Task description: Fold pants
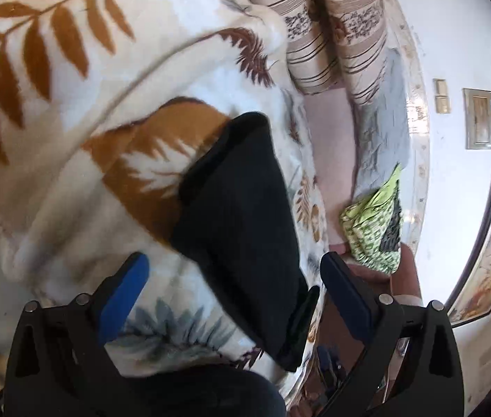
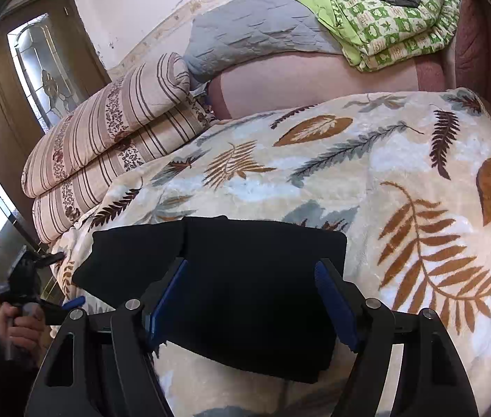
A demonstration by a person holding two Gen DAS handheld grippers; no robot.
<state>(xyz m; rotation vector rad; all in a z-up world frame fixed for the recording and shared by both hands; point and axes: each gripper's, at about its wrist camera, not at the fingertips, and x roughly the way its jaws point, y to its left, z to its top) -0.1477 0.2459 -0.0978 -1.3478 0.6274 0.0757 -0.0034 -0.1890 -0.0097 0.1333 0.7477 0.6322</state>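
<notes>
The black pants (image 2: pixel 217 278) lie folded into a compact rectangle on the leaf-patterned blanket (image 2: pixel 401 173). My right gripper (image 2: pixel 250 299) hovers just above them, open, with its blue pads (image 2: pixel 167 299) spread over the near half of the cloth and not pressing on it. In the left wrist view the pants (image 1: pixel 242 226) run as a long dark strip. My left gripper (image 1: pixel 235 285) is open at their near end, and the cloth passes closer to its right finger. From the right wrist view the left gripper (image 2: pixel 63 281) sits at the pants' left end, carried by a hand (image 2: pixel 16 323).
Two folded striped quilts (image 2: pixel 113 132) are stacked at the back left. A grey quilt (image 2: pixel 256 27) and a green patterned quilt (image 2: pixel 394 24) lie on the pink sheet (image 2: pixel 315 76) behind. A wooden door (image 2: pixel 37 62) stands left; a framed picture (image 1: pixel 488 243) hangs on the wall.
</notes>
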